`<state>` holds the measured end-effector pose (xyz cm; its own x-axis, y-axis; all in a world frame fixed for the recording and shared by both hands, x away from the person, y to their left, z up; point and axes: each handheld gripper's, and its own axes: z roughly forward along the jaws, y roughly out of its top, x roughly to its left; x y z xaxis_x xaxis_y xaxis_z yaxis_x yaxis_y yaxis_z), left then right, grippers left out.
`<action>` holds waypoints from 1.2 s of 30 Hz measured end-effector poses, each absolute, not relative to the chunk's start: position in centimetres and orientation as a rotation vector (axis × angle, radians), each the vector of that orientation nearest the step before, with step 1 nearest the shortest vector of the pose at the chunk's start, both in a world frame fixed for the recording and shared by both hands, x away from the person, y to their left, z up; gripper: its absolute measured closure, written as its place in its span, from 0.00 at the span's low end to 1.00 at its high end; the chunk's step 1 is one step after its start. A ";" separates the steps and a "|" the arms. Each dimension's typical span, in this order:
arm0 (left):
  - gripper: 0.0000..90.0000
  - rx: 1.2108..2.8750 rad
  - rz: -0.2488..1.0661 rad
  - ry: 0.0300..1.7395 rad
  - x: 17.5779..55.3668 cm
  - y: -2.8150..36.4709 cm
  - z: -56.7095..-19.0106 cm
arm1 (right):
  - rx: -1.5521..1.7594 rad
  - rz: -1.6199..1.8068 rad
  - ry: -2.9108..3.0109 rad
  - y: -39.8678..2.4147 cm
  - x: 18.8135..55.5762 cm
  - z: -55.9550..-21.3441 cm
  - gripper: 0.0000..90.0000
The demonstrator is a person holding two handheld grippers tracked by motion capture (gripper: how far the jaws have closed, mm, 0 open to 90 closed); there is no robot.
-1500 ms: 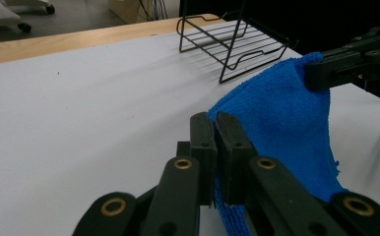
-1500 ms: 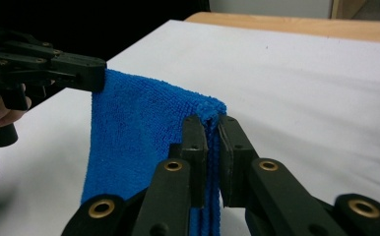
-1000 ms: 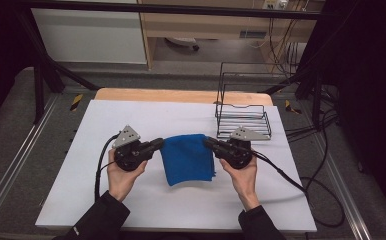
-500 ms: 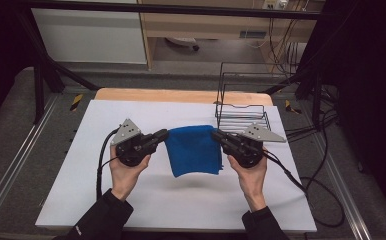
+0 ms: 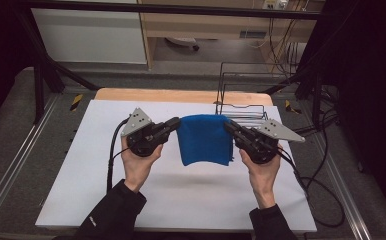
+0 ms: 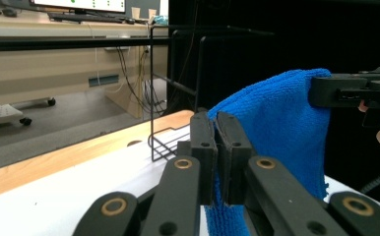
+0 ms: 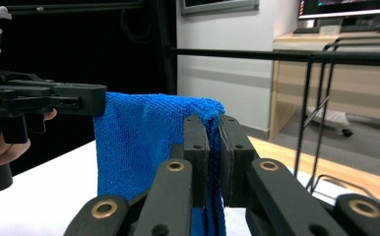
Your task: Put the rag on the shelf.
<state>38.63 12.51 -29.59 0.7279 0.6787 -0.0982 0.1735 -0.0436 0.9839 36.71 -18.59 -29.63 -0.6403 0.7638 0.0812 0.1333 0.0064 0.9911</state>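
Observation:
A blue folded cloth [image 5: 204, 138] hangs in the air above the white table top [image 5: 181, 200], stretched between both grippers. My left gripper [image 5: 177, 122] is shut on its upper left corner, and my right gripper [image 5: 227, 125] is shut on its upper right corner. In the left gripper view the black jaws pinch the cloth [image 6: 271, 128] edge at my gripper [image 6: 216, 123], with the other gripper [image 6: 355, 91] clamped on the far corner. In the right gripper view the cloth [image 7: 139, 142] drapes down from my gripper [image 7: 213, 123].
A black wire rack [image 5: 243, 97] stands at the back right of the table, just behind the cloth. A wooden strip [image 5: 181, 96] runs along the table's far edge. Cables [image 5: 321, 185] trail off to the right.
Both hands have risen and moved toward the far side, lifting the cloth off the table so that it now hangs between the grippers.

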 end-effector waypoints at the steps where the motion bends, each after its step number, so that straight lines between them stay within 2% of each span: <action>1: 0.96 1.592 0.470 0.705 38.7 12.3 -29.5 | 0.918 1.682 1.788 -18.7 36.7 -29.5 0.94; 36: 0.97 1.514 0.521 0.615 41.7 6.4 -24.4 | 0.894 1.606 1.553 -22.9 37.0 -24.3 0.94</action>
<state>41.71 6.42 -24.42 0.7475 0.6625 -0.0484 0.0620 0.0030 0.9981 37.04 -22.95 -24.32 -0.5014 0.8652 -0.0014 -0.0301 -0.0158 0.9994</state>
